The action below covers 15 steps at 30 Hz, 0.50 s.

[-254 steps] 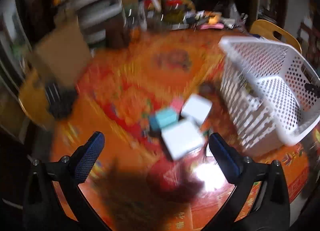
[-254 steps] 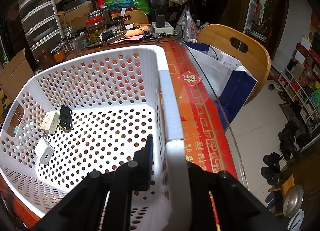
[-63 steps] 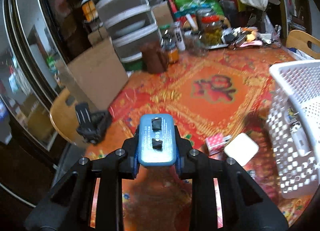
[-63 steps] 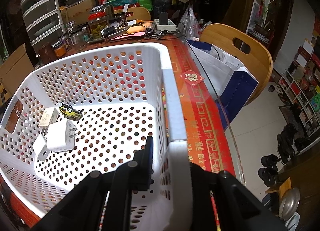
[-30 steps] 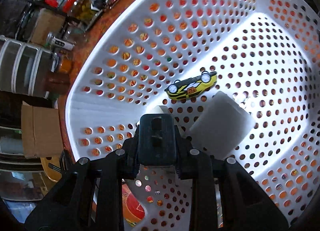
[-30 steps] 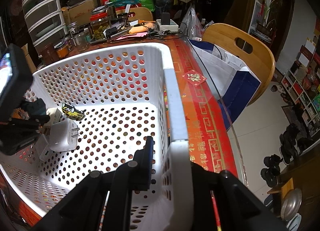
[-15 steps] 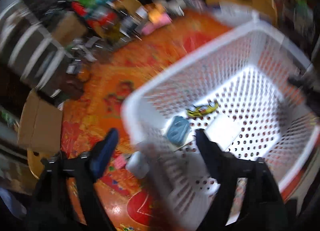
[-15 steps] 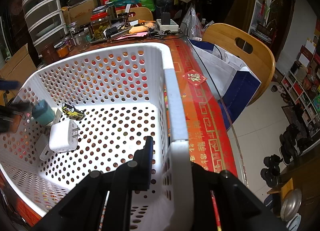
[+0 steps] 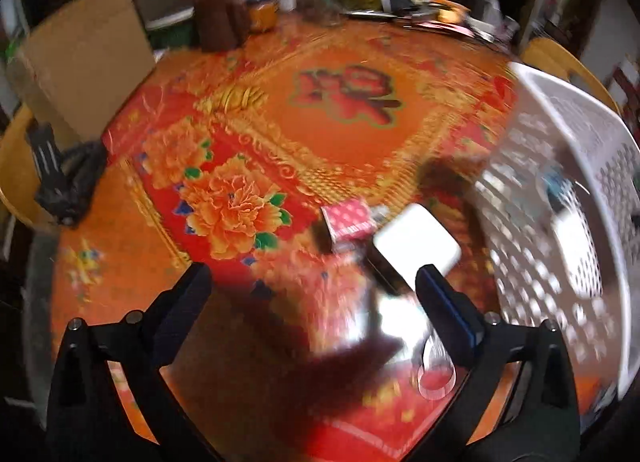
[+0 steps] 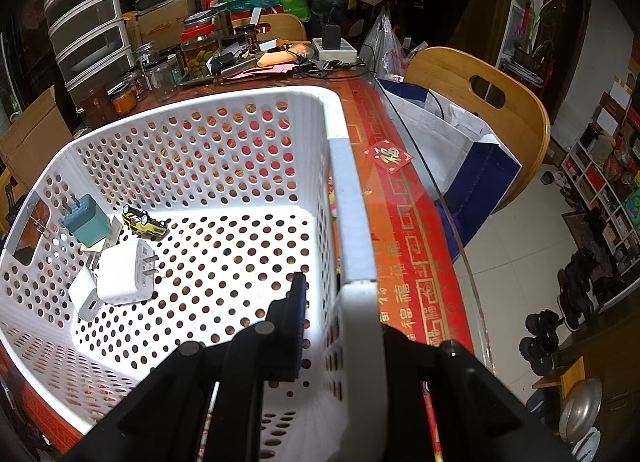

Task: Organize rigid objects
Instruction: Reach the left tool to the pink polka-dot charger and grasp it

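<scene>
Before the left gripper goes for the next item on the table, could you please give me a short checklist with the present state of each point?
1. Left gripper open and holding nothing: ok, jaws spread wide.
2. Next item within view: ok, white charger lies on the tablecloth ahead of the right fingertip, with the pink box beside it.
3. Charger's exact edges: cannot tell, the left wrist view is blurred.
4. Basket steadied: ok, right gripper is shut on the white basket rim.
5. Room in the basket: ok, the teal charger, toy car and two white chargers crowd one corner only.
</scene>
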Motion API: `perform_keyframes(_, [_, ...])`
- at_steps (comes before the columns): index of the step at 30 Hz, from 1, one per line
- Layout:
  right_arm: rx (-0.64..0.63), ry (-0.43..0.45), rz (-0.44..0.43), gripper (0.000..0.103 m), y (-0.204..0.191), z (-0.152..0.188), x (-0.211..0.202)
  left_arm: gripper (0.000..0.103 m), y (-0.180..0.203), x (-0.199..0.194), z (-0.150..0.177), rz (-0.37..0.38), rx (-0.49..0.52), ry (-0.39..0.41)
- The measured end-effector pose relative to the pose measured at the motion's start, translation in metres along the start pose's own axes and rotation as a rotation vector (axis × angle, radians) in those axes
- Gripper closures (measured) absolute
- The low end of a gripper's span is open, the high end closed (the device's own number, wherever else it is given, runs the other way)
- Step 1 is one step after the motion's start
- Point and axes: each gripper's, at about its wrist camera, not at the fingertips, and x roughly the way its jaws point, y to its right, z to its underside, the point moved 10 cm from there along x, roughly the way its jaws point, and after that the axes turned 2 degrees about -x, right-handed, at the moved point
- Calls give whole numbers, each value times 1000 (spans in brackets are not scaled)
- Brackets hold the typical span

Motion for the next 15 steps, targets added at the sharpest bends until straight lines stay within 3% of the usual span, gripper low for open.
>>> perform_keyframes(2, [1,-2,0,90,0,0,0,9,-2,10,-6,26,-54,-12])
perform_keyframes(9, [0,-2,1,90,1,-1,0,22,7,53,-36,6,-79,-44])
perform_keyframes(15, [-1,-2,1,90,1,-2,0,22,19,72,-44,14,-86,-62])
